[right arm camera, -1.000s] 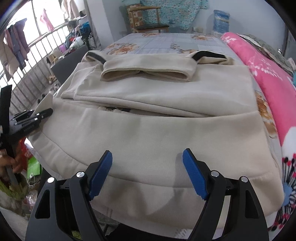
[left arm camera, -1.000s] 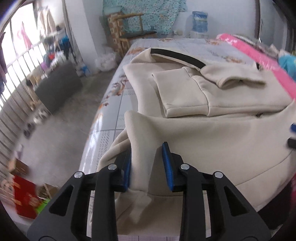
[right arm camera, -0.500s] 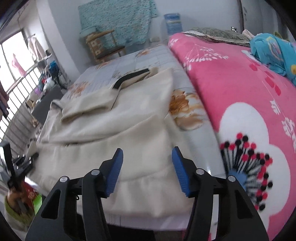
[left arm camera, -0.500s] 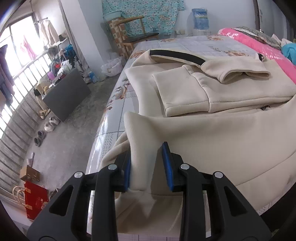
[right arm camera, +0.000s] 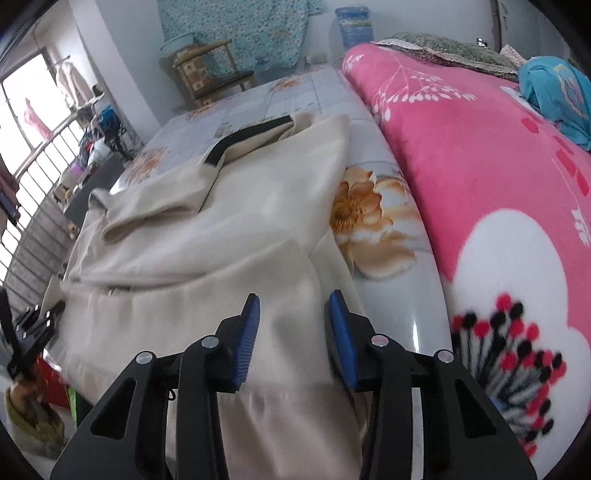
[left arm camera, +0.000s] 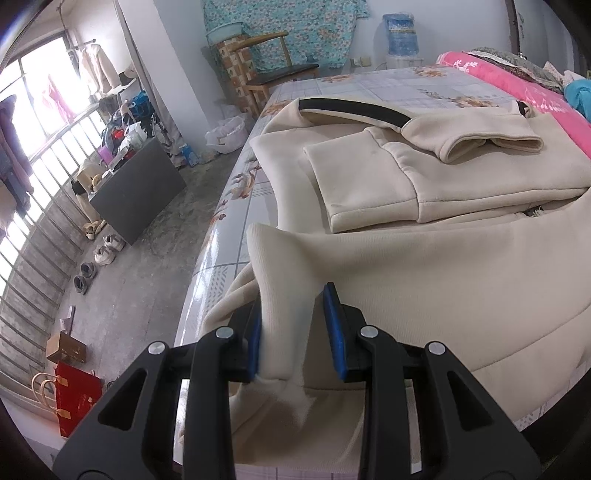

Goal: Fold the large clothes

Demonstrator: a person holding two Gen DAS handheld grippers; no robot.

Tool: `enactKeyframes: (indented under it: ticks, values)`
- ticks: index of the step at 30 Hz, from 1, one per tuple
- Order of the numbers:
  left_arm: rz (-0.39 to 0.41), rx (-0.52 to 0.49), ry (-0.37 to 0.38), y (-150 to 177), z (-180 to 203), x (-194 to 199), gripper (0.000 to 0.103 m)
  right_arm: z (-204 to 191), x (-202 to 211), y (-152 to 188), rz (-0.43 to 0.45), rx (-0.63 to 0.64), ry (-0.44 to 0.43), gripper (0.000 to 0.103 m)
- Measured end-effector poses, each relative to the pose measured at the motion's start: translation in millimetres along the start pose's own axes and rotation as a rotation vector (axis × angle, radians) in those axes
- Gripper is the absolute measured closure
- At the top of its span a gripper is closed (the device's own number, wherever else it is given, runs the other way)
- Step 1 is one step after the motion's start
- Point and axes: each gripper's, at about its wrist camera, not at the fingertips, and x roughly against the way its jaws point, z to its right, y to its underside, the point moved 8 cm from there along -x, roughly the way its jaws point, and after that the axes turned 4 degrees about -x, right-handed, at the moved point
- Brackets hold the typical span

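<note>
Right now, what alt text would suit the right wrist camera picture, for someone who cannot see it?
The right gripper, its blue-padded jaws closing, straddles the near corner of a cream jacket spread on a floral bed sheet. A pink blanket lies to the right.

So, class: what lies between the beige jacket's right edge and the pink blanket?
A bare strip of floral bedsheet, seen in the right wrist view.

Standing against the far white wall: a wooden chair and a water dispenser. Glaring through the barred window onto a grey concrete floor.
</note>
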Motion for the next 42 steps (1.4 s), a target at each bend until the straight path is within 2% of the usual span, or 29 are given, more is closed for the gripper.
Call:
enactKeyframes:
  ticks: [3, 6, 14, 16, 20, 21, 27, 32, 35, 38, 42]
  values:
    - [-0.005, 0.004, 0.000, 0, 0, 0, 0.075, -1, 8, 6, -0.012, 0.023, 0.006, 0.072]
    - [-0.006, 0.005, -0.002, 0, 0, 0, 0.075, -1, 4, 5, -0.019, 0.045, 0.047, 0.077]
    - [-0.006, 0.013, 0.007, 0, 1, -1, 0.075, -7, -10, -2, -0.023, 0.078, 0.087, 0.078]
    - [-0.006, 0.016, 0.010, 0, 1, 0, 0.075, -10, -5, -2, -0.029, 0.078, 0.060, 0.078]
    - [-0.006, 0.023, 0.016, 0, 1, 0, 0.075, -26, 15, 4, -0.027, 0.083, -0.113, 0.078]
    - [-0.006, 0.022, 0.016, 0, 0, -1, 0.075, -27, 17, 5, -0.028, 0.087, -0.131, 0.078]
    - [-0.005, 0.021, 0.022, 0, -1, -3, 0.075, -6, 0, 5, -0.074, 0.019, -0.100, 0.078]
    - [-0.006, 0.020, 0.023, -1, -2, -3, 0.075, 2, -12, 4, -0.101, -0.064, -0.135, 0.078]
    - [-0.008, 0.019, 0.019, -1, -2, -3, 0.075, -3, -11, 7, -0.097, -0.019, -0.093, 0.078]
    - [-0.010, 0.019, 0.019, -1, -1, -3, 0.075, -15, -8, 12, -0.085, 0.106, 0.024, 0.078]
    - [-0.010, 0.017, 0.018, -1, -1, -2, 0.075, -31, -1, 16, -0.031, 0.254, 0.172, 0.085]
